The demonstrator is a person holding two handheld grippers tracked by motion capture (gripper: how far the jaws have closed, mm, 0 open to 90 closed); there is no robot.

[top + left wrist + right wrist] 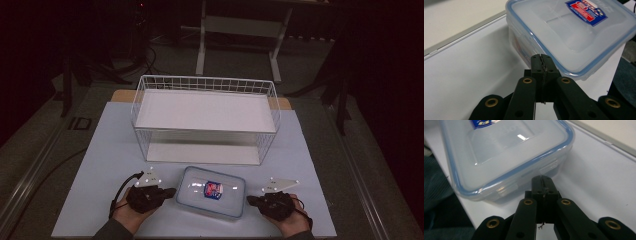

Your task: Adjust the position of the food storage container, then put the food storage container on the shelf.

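Observation:
A clear plastic food box (211,197) with a blue-rimmed lid and a red and blue label lies flat on the white table near its front edge. My left gripper (170,191) is shut, with nothing between its jaws, its tip at the box's left side. In the left gripper view the closed jaw tips (541,58) sit right against the box (574,32) below the lid rim. My right gripper (251,200) is also shut and empty, its tip at the box's right side. In the right gripper view its tips (541,180) stand beside a side clasp of the box (506,152).
A white wire basket (205,117) with a shelf stands behind the box in the middle of the table (100,165). A desk frame (240,35) stands on the dark floor beyond. The person's hands come in over the front edge.

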